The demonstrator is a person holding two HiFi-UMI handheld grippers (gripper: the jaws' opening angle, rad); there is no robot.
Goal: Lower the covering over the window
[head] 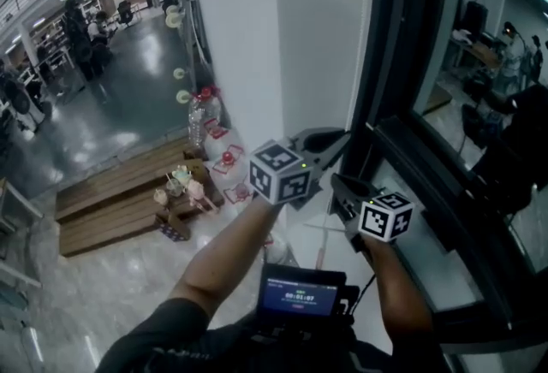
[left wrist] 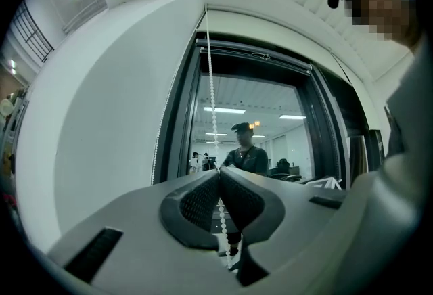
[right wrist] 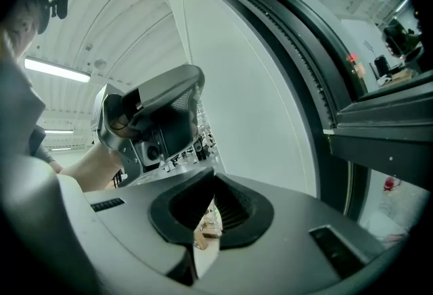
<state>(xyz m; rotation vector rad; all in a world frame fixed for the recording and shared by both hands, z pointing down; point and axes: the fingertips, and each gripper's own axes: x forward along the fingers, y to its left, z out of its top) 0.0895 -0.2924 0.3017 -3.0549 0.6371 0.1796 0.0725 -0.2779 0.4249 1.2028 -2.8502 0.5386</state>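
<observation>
Both grippers were up beside the window (left wrist: pixel 257 138). The left gripper (left wrist: pixel 218 175) had its jaws pinched on the white bead chain (left wrist: pixel 210 94), which hung from the top of the frame down the left side of the glass. The right gripper (right wrist: pixel 211 184), close beside it, was pressed together on nothing. No covering showed over the glass; it was presumably rolled up above. Lowering looked barely begun, with nearly all the pulling left.
</observation>
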